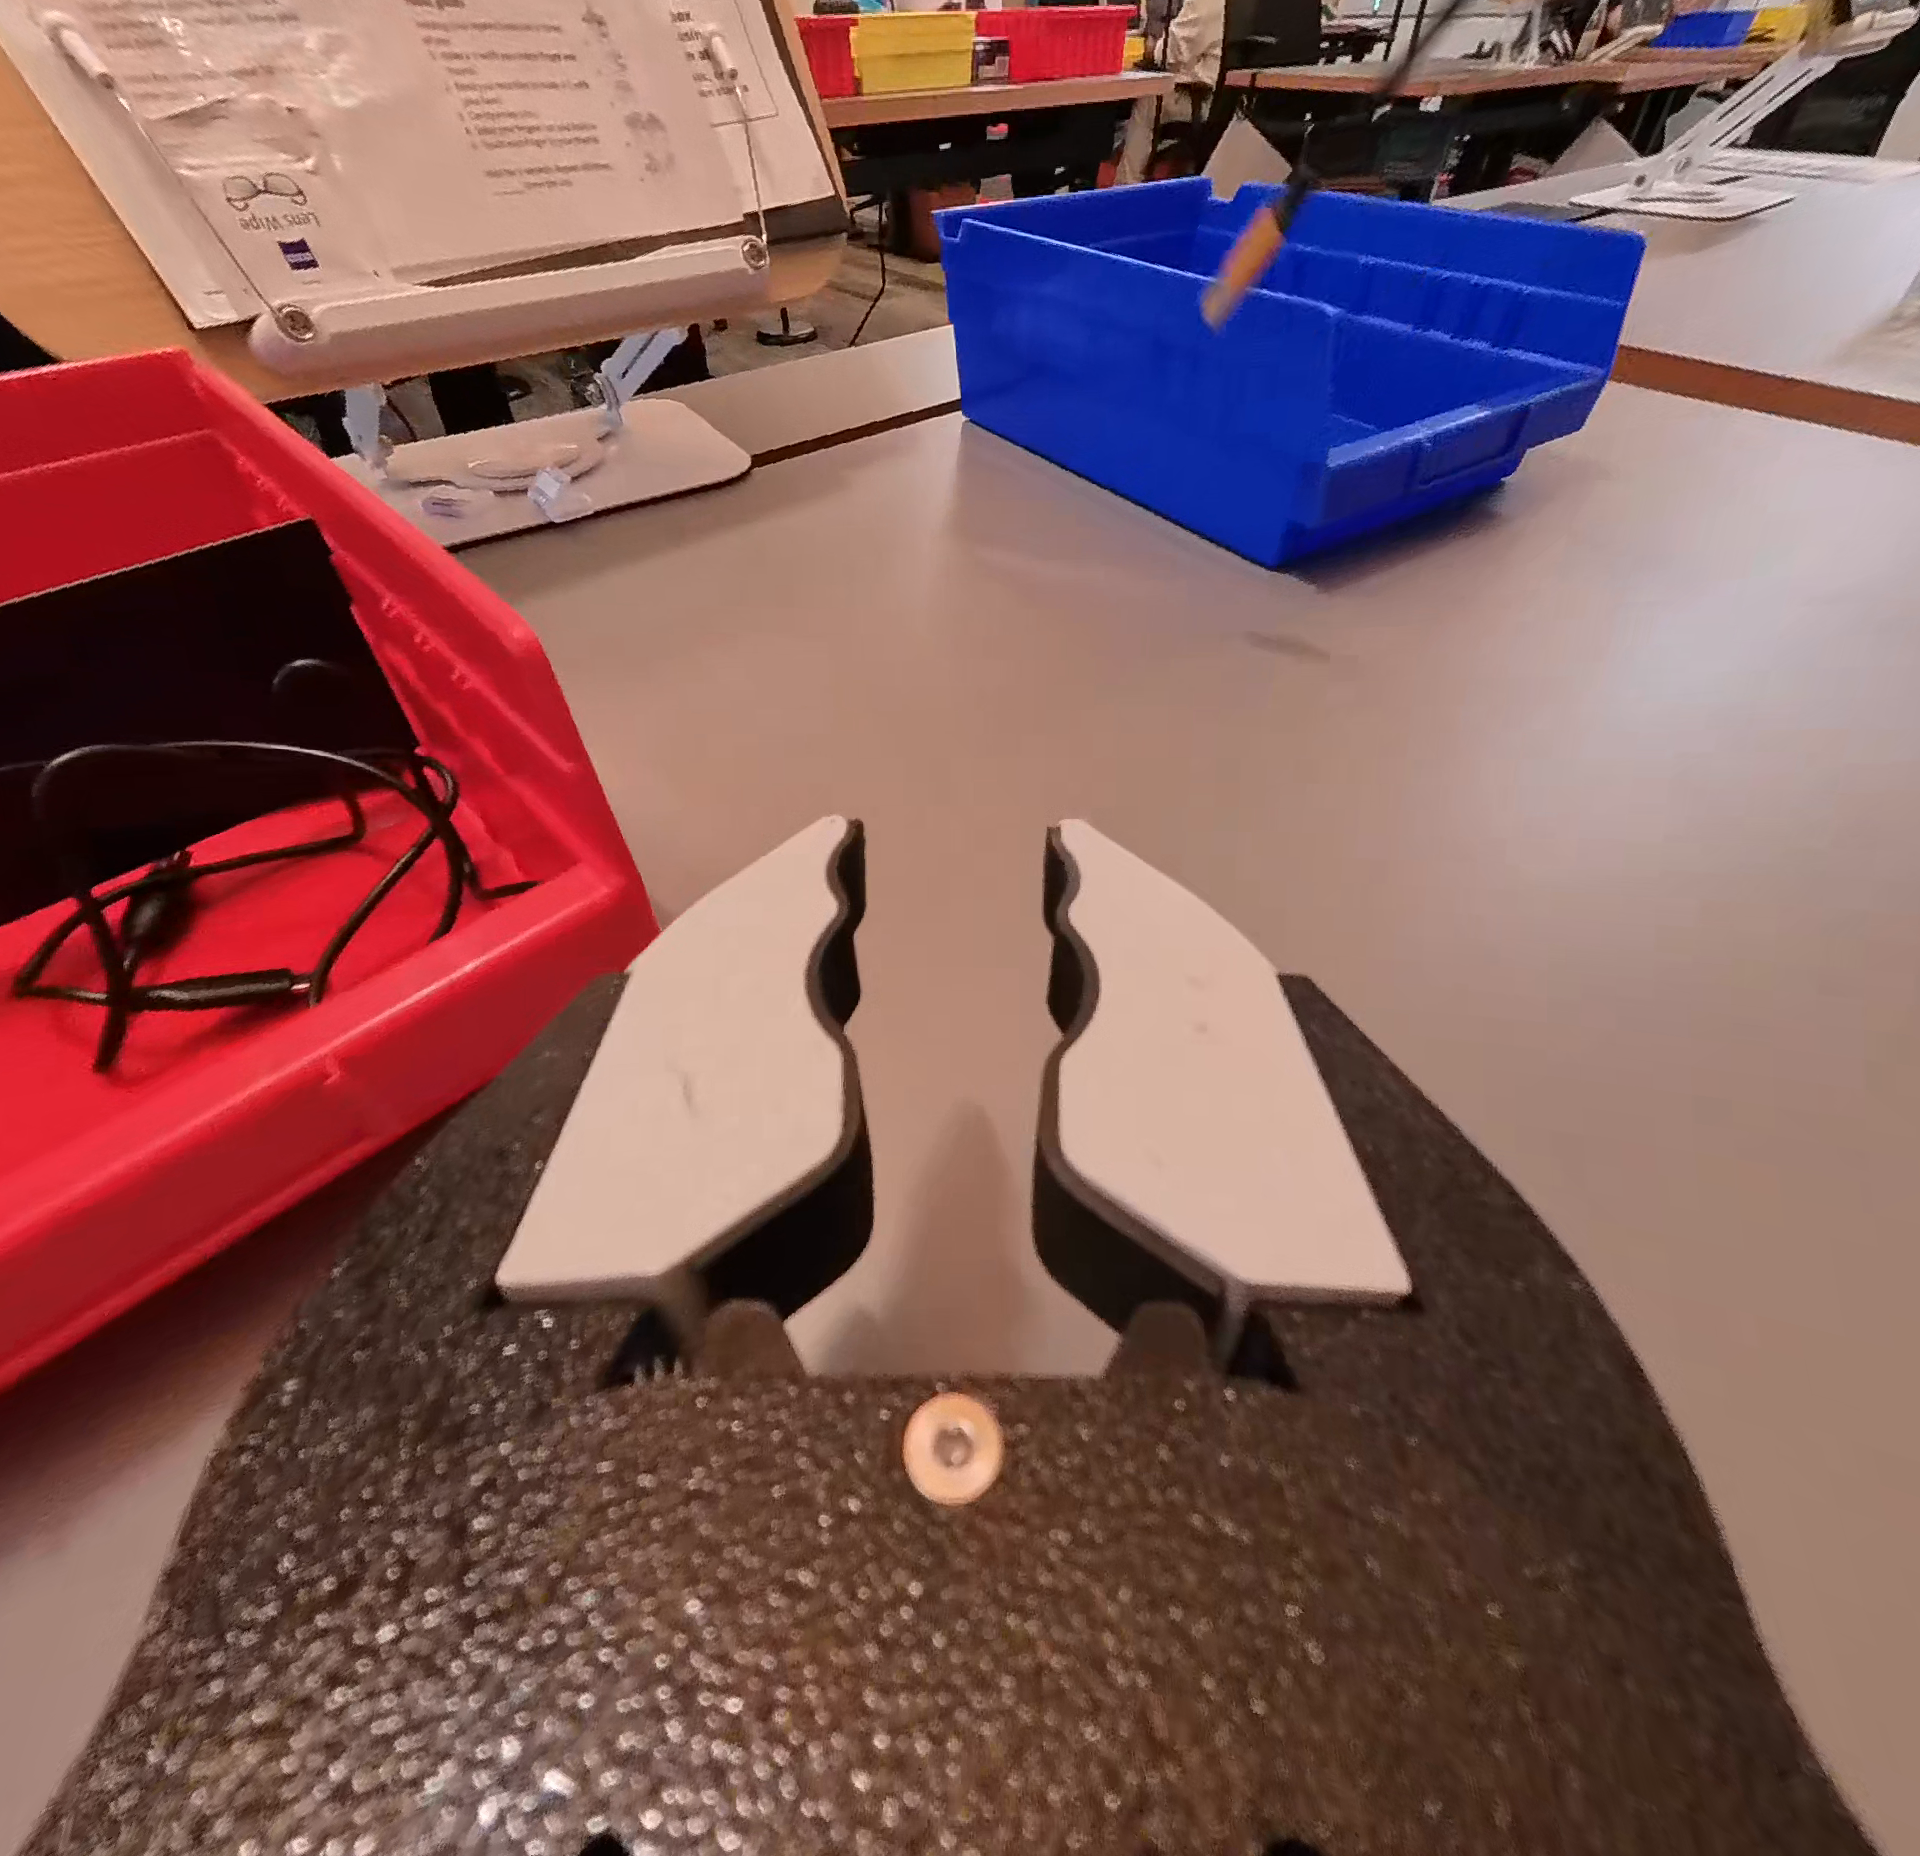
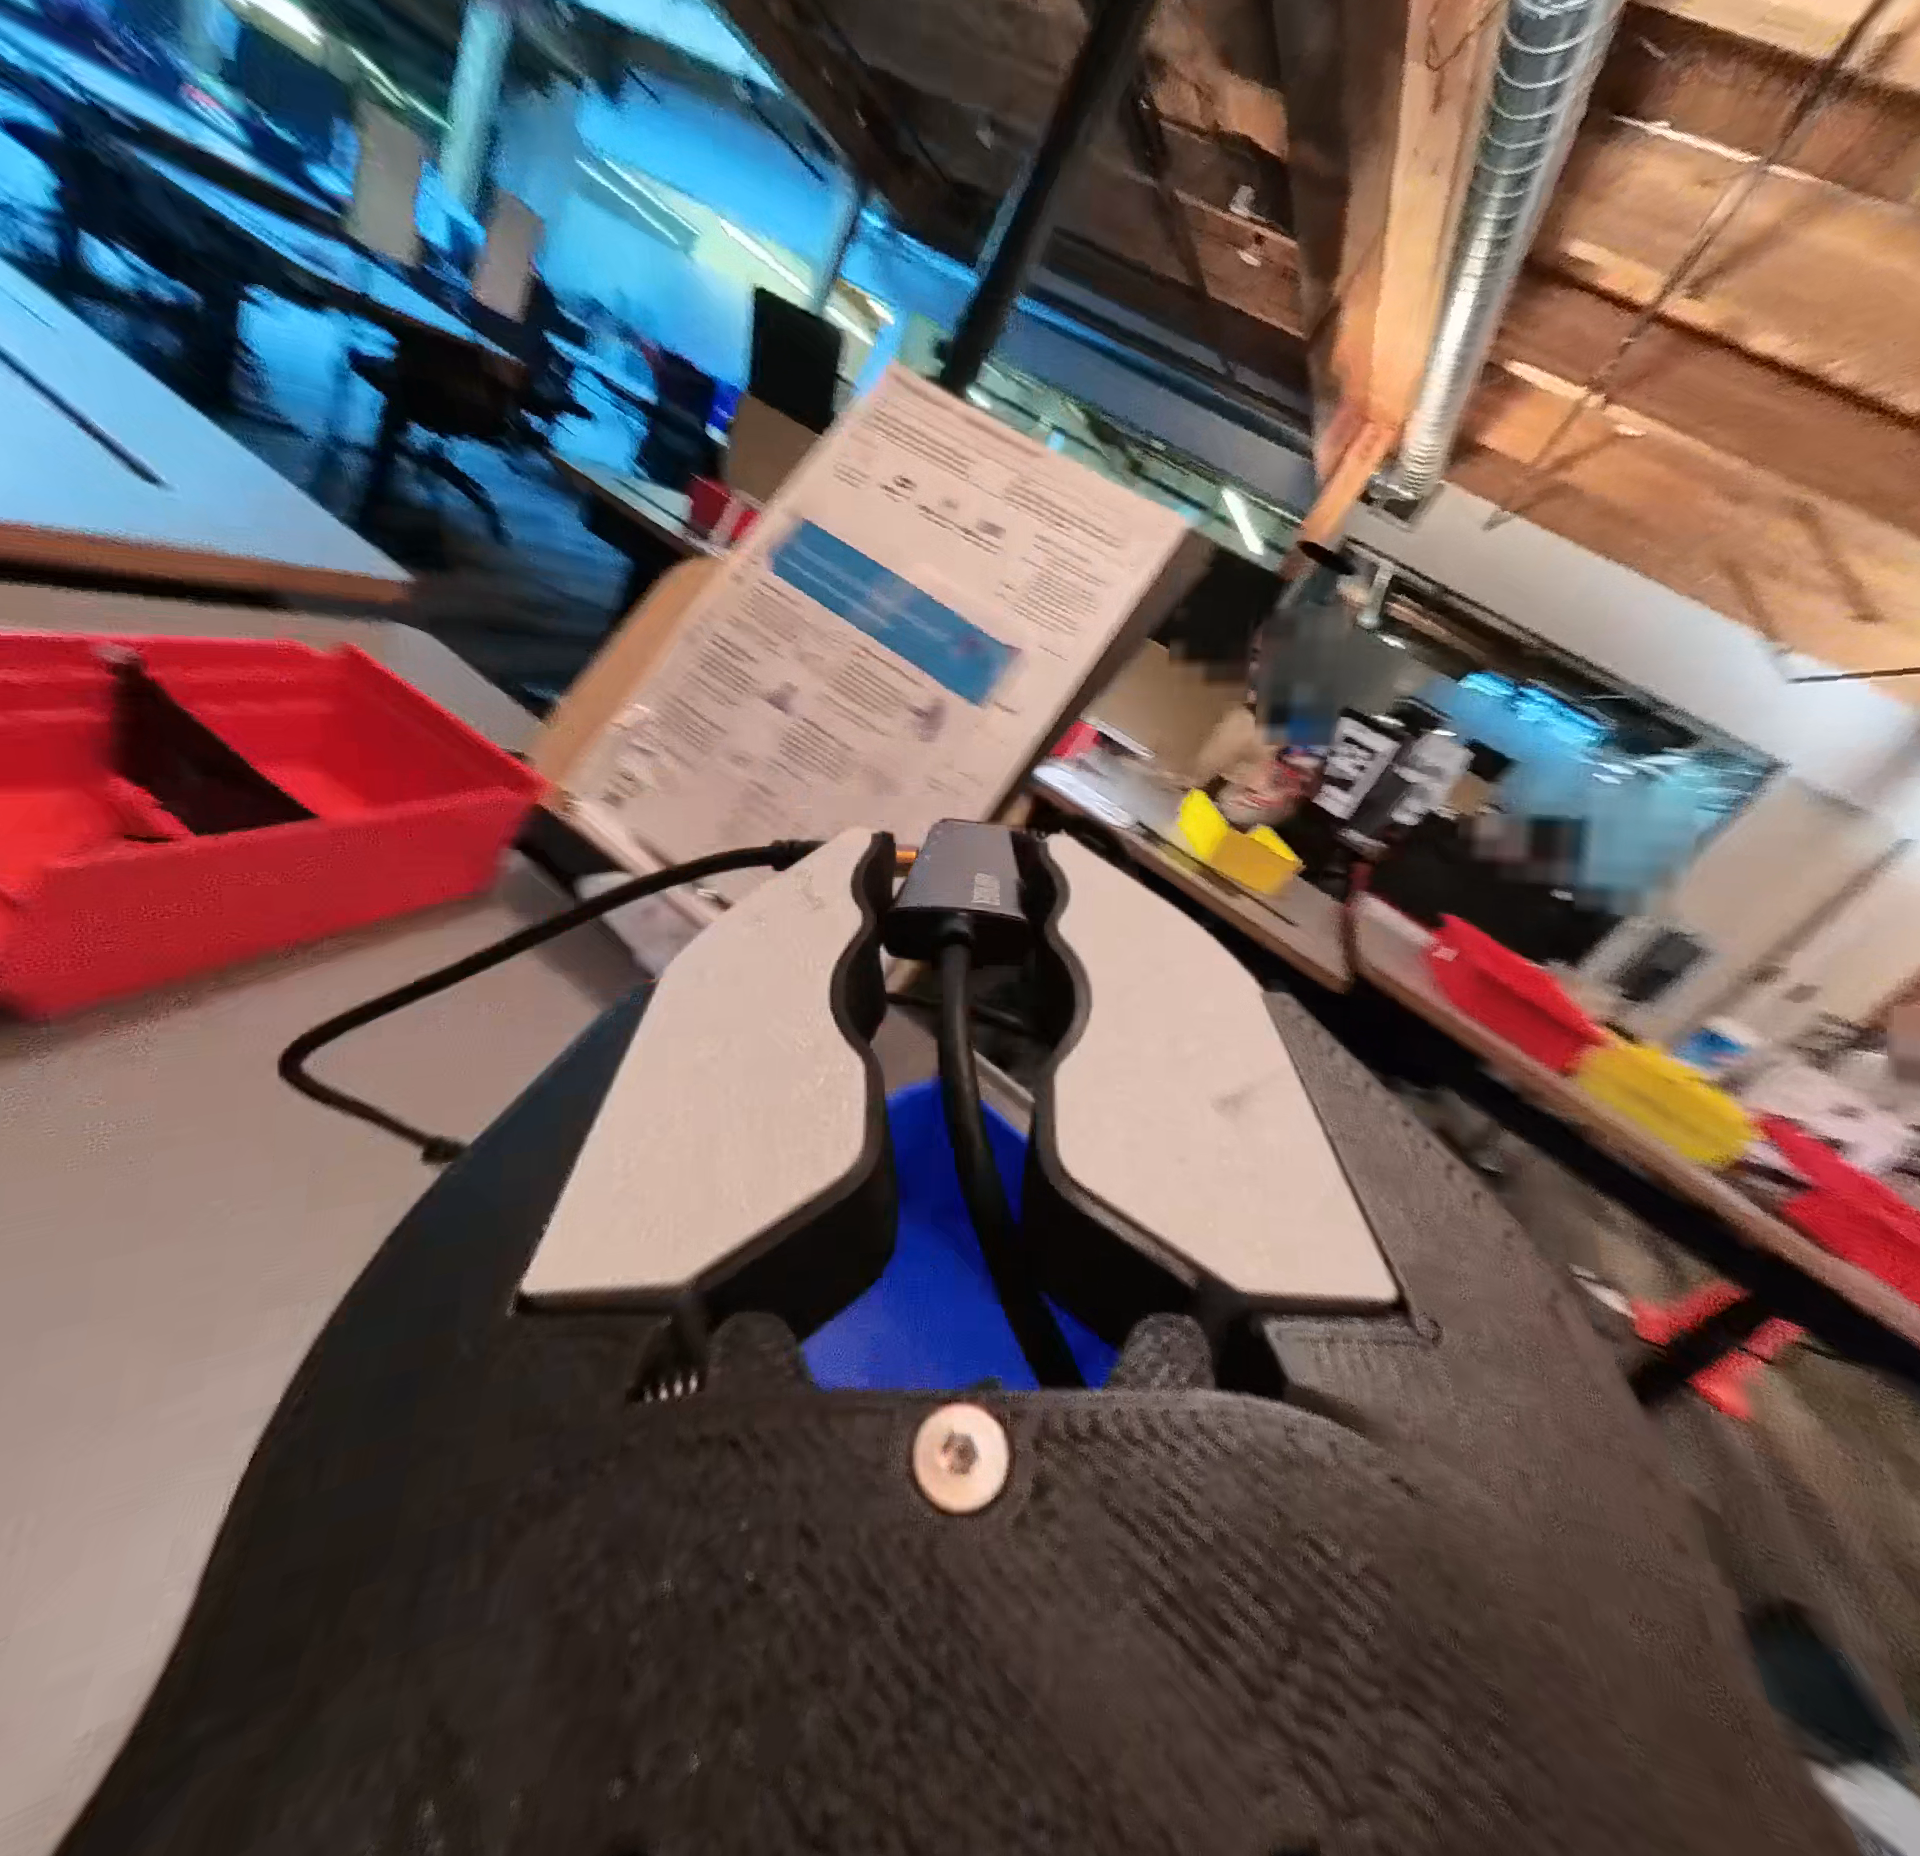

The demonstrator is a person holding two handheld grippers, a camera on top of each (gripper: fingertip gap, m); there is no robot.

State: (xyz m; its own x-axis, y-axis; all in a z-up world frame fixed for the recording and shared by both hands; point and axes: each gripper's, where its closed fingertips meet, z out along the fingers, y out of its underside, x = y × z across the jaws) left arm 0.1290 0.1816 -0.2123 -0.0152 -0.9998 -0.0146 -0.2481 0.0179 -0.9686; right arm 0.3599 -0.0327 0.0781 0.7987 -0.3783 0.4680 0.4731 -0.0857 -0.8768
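Observation:
My right gripper (image 2: 961, 850) is shut on a small dark grey adapter block (image 2: 951, 897) held between its tips. The adapter's black cable (image 2: 971, 1100) hangs down between the fingers, over a blue bin (image 2: 920, 1266) seen below. A second black lead (image 2: 499, 959) loops out to the left. In the left wrist view a blurred black cable with an orange plug end (image 1: 1242, 258) dangles above the blue bin (image 1: 1195, 404). My left gripper (image 1: 954, 835) is open and empty, low over the grey table (image 1: 1195, 767), beside a red bin (image 1: 343, 1068) holding tangled black cables (image 1: 260, 871).
A white document stand with printed sheets (image 1: 416, 123) stands behind the red bin; it also shows in the right wrist view (image 2: 883, 643), next to the red bin (image 2: 260, 871). Other tables with red and yellow bins (image 1: 935, 45) stand farther back. Some 45 cm of space lies between my two pairs of fingers.

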